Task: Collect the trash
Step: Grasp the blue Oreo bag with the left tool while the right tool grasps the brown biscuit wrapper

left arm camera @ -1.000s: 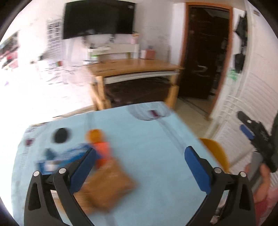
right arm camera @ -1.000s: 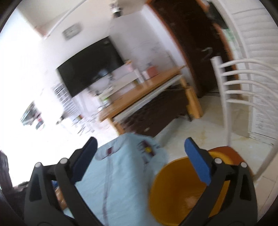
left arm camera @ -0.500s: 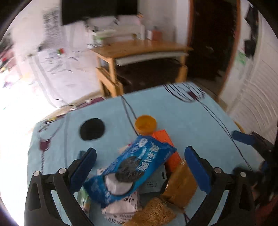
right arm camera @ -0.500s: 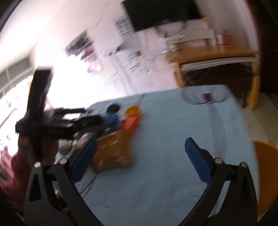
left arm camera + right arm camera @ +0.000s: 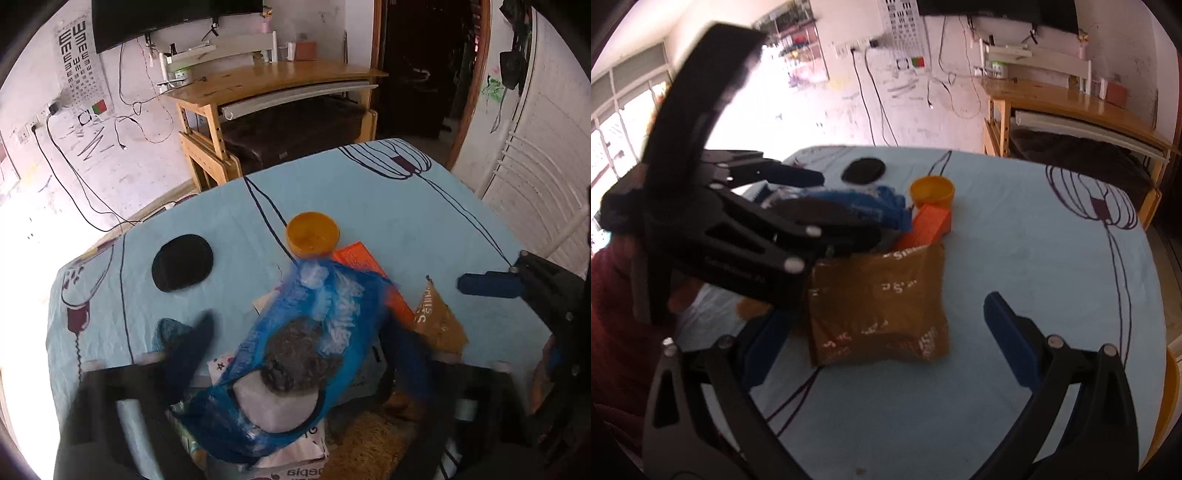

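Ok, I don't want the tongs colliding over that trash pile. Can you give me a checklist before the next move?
1. Left tongs straddle the blue cookie packet: ok.
2. Left tongs closed on the packet: not ok. The jaws stand wide and the view is blurred.
3. Right tongs open, with the brown bag between the fingers: ok.
4. Gap between the two tongs: cannot tell. In the right wrist view the left tongs hang right above the bag's top edge.
5. Bin within reach: cannot tell. Only a yellow sliver shows at the edge of the right wrist view.
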`<state>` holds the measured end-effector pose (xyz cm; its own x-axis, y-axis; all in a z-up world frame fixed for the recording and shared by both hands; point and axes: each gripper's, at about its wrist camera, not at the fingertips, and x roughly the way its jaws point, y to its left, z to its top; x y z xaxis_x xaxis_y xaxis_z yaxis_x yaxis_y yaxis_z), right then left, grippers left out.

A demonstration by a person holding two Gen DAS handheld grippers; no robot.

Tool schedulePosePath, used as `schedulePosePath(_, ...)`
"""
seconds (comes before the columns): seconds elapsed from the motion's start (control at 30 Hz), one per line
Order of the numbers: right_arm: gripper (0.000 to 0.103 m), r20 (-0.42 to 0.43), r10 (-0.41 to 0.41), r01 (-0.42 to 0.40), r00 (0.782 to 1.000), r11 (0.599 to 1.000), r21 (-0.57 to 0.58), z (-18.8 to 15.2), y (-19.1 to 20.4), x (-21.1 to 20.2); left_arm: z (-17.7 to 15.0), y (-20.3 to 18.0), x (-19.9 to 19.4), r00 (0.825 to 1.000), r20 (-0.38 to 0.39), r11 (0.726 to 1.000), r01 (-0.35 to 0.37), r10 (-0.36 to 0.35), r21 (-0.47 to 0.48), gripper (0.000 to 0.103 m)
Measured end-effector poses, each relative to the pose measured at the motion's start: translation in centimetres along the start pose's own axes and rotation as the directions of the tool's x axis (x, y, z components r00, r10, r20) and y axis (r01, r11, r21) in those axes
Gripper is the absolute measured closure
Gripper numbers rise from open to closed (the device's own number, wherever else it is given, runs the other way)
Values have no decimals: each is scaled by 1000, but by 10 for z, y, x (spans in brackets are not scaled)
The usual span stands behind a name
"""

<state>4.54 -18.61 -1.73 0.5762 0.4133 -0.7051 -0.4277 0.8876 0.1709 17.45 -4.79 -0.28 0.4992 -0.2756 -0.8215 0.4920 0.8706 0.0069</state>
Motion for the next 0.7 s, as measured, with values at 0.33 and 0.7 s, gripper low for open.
schedulePosePath(0.33,6,-49,-49,49,998,999,-14,8,5,17,-17,16,-24,989,145,994,55,-40,-96,85)
schedulePosePath(0.7,71,19,-86,87,996,995,-50,1,11,6,-20,25,-29,984,169,984,81,-54,-158,85)
